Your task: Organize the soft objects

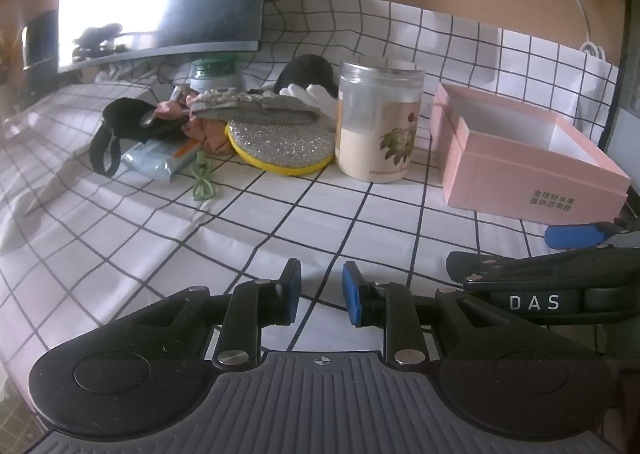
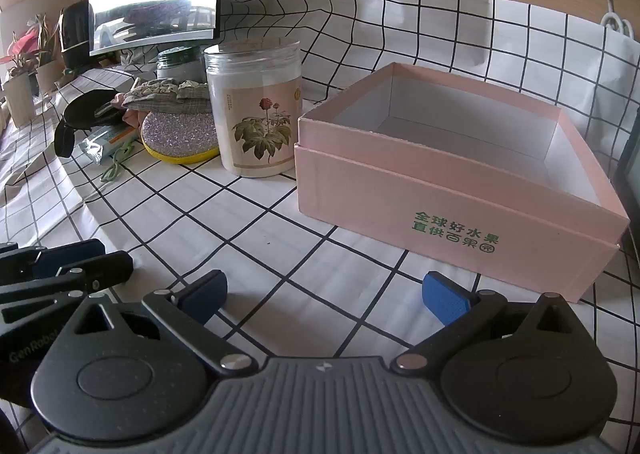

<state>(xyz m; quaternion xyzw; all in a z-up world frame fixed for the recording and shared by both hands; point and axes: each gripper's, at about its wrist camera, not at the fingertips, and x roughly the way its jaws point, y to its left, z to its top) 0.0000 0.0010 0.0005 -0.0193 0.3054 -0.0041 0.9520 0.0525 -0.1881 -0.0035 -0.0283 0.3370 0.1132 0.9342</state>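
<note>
Both grippers hang empty: left gripper (image 1: pixel 321 290) narrowly parted, right gripper (image 2: pixel 324 294) spread wide. The heap of soft cloth items (image 1: pixel 248 105) lies at eleven o'clock from the left, nearer it; the open pink cardboard box (image 2: pixel 460 189) sits at one o'clock from the right.

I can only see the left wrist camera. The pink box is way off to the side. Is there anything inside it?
Observer: No. The right wrist view looks down into the pink box and shows only its bare white floor.
Child: What do the green letters on it say?
Observer: Two rows of green Chinese characters, large and sharp there.
Child: Is the other gripper open?
Observer: Yes. The right gripper has its jaws wide apart and holds nothing, while the left gripper shows only a narrow gap.
Child: Is anything behind the screen?
Observer: A red-leaved potted plant stands at the far left.
</note>
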